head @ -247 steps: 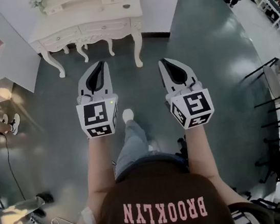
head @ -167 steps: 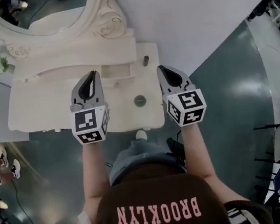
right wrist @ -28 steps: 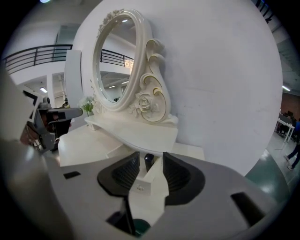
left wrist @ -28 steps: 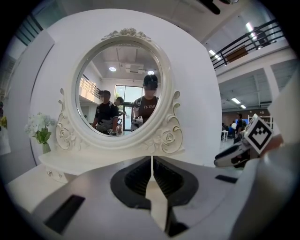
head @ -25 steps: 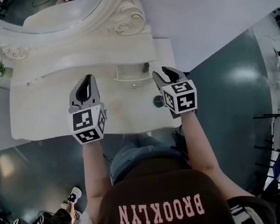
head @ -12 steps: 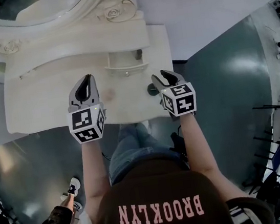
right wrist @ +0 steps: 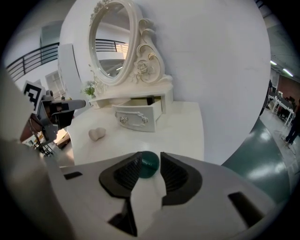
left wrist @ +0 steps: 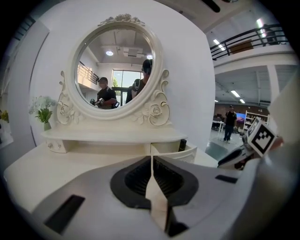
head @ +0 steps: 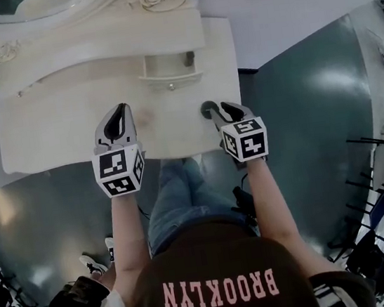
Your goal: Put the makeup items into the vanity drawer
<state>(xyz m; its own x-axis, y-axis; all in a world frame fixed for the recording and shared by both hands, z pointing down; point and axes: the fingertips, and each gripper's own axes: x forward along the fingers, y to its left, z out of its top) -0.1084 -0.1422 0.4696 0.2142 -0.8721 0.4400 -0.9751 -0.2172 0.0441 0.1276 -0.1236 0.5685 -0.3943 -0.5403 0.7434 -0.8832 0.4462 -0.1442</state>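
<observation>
Both bare forearms reach straight forward from the torso, roughly parallel, wrists level. The left hand-held gripper (head: 120, 114) hangs over the front middle of the white surface (head: 60, 125), nose toward the mirror (left wrist: 115, 63). Its jaws are pressed together with nothing between them. It is well apart from the makeup items.

The right hand-held gripper (head: 216, 111) is at the front right part of the surface, nose angled slightly left. A dark green round compact (right wrist: 149, 165) sits on the surface right at this gripper's tips. In the right gripper view it fills the gap between the two ribbed pads (right wrist: 126, 172). The jaws are narrowing onto it, at about mid width. Cannot tell whether the pads press it yet, and it looks not lifted.

The small vanity drawer (head: 170, 81) stands pulled open at the back centre, ahead and left of the right hand-held gripper. A dark upright item (head: 189, 59) stands in the drawer's right end. A pale heart-shaped puff (right wrist: 97, 134) lies on the surface in front of the drawer, left of the compact and between the two grippers. A small green plant (left wrist: 43, 112) stands at the back left beside the mirror.
</observation>
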